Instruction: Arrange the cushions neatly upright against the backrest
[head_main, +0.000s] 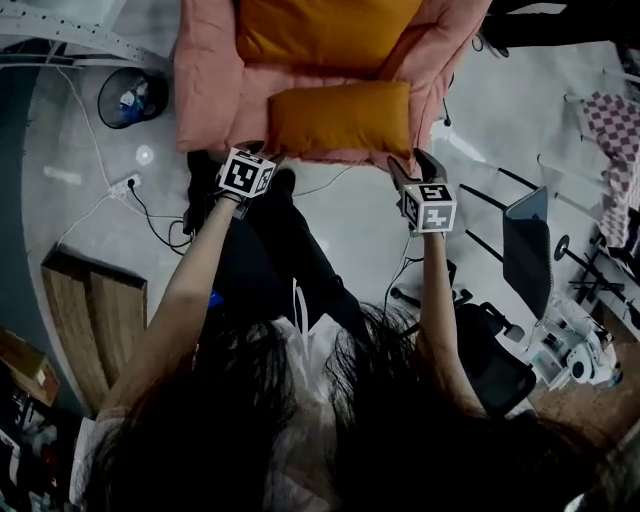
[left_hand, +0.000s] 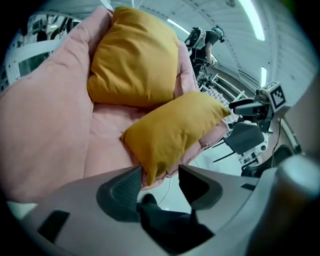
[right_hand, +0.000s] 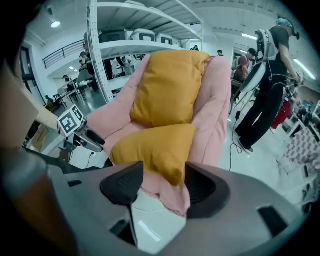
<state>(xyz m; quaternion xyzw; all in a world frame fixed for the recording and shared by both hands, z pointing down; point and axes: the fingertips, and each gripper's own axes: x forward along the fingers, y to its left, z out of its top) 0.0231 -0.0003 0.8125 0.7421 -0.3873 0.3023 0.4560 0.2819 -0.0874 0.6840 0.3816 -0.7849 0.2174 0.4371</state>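
At 12 o'clock on the pink armchair (head_main: 205, 90) I count two orange cushions | upright cushion (head_main: 325, 30) stands at the rear, flat cushion (head_main: 340, 117) lies across the seat front | left gripper (left_hand: 159, 175): jaws apart, flat cushion's corner between them, unclamped | right gripper (right_hand: 164, 175): jaws wide apart, gripping nothing

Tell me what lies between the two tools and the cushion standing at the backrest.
The second orange cushion, lying flat across the front of the pink armchair seat; the head view shows it plainly.
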